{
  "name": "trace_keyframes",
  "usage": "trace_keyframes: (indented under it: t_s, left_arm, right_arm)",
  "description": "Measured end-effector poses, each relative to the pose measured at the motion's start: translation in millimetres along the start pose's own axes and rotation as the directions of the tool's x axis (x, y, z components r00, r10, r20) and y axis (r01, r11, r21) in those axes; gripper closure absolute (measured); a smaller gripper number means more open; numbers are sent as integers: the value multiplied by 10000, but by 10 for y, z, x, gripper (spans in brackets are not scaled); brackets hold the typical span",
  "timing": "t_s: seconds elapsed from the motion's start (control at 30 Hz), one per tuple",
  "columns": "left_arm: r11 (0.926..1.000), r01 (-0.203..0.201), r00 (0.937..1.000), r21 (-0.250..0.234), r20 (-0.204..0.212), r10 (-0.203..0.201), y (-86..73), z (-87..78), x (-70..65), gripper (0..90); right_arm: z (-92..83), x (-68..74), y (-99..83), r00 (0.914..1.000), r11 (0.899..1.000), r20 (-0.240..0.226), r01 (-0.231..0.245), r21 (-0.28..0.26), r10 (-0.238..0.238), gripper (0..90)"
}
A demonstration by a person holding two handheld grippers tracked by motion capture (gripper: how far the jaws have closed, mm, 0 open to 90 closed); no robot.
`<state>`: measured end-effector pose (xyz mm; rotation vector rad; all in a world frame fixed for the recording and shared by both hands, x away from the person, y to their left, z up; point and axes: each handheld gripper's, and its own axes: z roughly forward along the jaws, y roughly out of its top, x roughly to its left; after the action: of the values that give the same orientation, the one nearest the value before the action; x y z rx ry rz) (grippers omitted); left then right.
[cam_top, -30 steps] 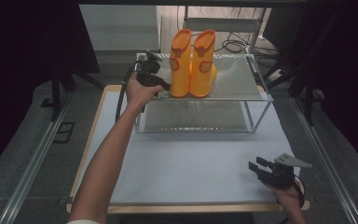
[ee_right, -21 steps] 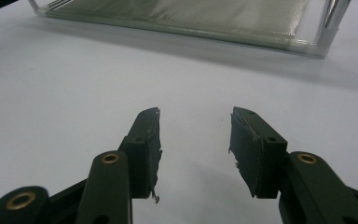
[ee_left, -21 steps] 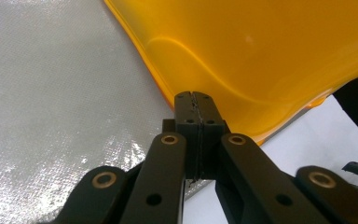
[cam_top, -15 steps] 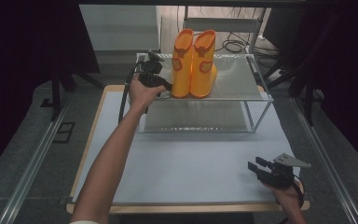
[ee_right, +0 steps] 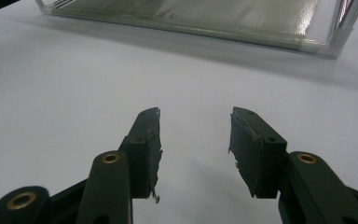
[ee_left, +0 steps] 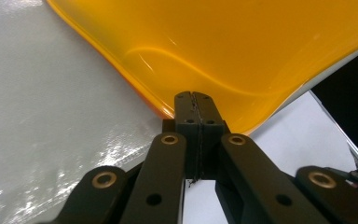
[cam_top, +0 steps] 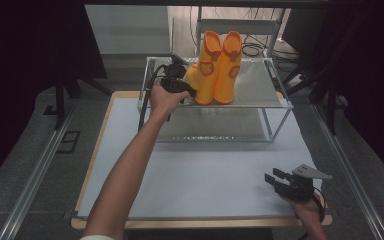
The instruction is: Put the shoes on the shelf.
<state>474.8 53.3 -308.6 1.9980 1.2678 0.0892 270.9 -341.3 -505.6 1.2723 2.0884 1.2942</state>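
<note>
Left tool [cam_top: 189, 91] shifted right along wire shelf [cam_top: 260, 102], clamped shut on orange boot [cam_top: 204, 75]; right tool [cam_top: 274, 178] idle, half open, empty, above counter [cam_top: 205, 185]

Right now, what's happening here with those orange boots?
A person is working with a hand-held gripper in each hand. The left gripper is up at the wire shelf, its jaws shut, right against the left of two orange rubber boots standing there; whether it pinches the boot is unclear. The right gripper hovers open over the white table, holding nothing.
</note>
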Motion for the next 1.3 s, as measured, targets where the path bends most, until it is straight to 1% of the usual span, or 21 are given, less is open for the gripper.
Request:
trace_keyframes:
  t_s: [0.1,0.17,0.2,0.23,0.27,0.3,0.4,0.43,0.53,0.6,0.7,0.77,0.8,0.87,0.9,0.97,1.0,1.07,1.13,1.23,1.3]
  left_arm:
    - [10000,-68,10000,-7,31,68,-4,-2,10,898]
    - [9999,-17,10000,-137,78,18,-19,-25,32,897]
    - [9998,-29,9999,-204,113,31,-26,-44,43,892]
    - [9996,-73,9999,-259,141,76,-35,-64,53,867]
    - [9995,-157,9997,-278,157,161,-45,-87,63,837]
    - [9994,-220,9996,-285,155,224,-59,-113,67,821]
    - [9983,-467,9985,-340,263,476,-103,-213,76,805]
    - [9976,-617,9977,-316,272,625,-118,-251,83,800]
    - [9971,-695,9969,-313,348,706,-188,-358,103,777]
    - [9959,-858,9953,-303,426,871,-246,-428,119,762]
    - [9933,-1121,9910,-263,702,1137,-341,-528,129,719]
    - [9911,-1299,9884,-287,756,1318,-411,-585,127,681]
    - [9907,-1339,9871,-253,845,1356,-445,-612,125,666]
    - [9880,-1535,9830,-180,988,1546,-519,-663,130,624]
    - [9866,-1609,9820,-255,957,1627,-563,-688,124,606]
    - [9844,-1720,9784,-369,1097,1751,-653,-734,126,577]
    - [9837,-1750,9777,-427,1105,1787,-703,-755,127,563]
    - [9810,-1883,9753,-455,1084,1923,-806,-794,127,552]
    - [9793,-1965,9723,-487,1194,2010,-910,-832,132,541]
    - [9747,-2167,9665,-552,1283,2222,-1069,-884,136,526]
    - [9732,-2231,9640,-548,1358,2286,-1173,-901,146,521]
  right_arm:
    - [16,10,-4,10000,10000,-45,24,50,-24,525]
    - [18,17,-6,10000,10000,-46,59,45,-59,524]
    - [14,15,-4,10000,10000,-39,66,47,-66,524]
    - [6,12,-2,10000,10000,-25,50,40,-50,524]
    - [-1,11,-1,10000,10000,-30,-47,12,47,524]
    - [-5,2,-1,10000,10000,-2,-6,6,6,524]
    - [-14,-13,-4,10000,10000,28,-67,-19,67,524]
    - [-14,-17,-4,10000,10000,45,-71,-48,71,524]
    - [-19,-22,-3,9999,10000,91,-49,-49,50,524]
    - [-26,-23,-1,9999,10000,107,-19,-29,19,524]
    - [-26,-21,-1,9999,10000,116,-32,-27,32,524]
    - [-20,-18,-4,9999,10000,116,-36,-40,37,523]
    - [-19,-17,-5,9999,10000,106,-48,-10,48,523]
    - [-15,-15,-7,9999,10000,111,6,35,-6,523]
    - [-13,-13,-7,9999,10000,111,15,47,-16,523]
    - [-10,-8,-7,9999,10000,108,40,57,-41,522]
    - [-11,-5,-8,10000,10000,96,14,67,-14,522]
    - [-7,-5,-10,10000,10000,99,6,50,-6,522]
    - [-9,-3,-10,9999,10000,102,12,91,-13,522]
    - [-8,1,-9,9999,10000,104,17,65,-18,521]
    - [-10,2,-7,9999,10000,118,26,48,-27,521]
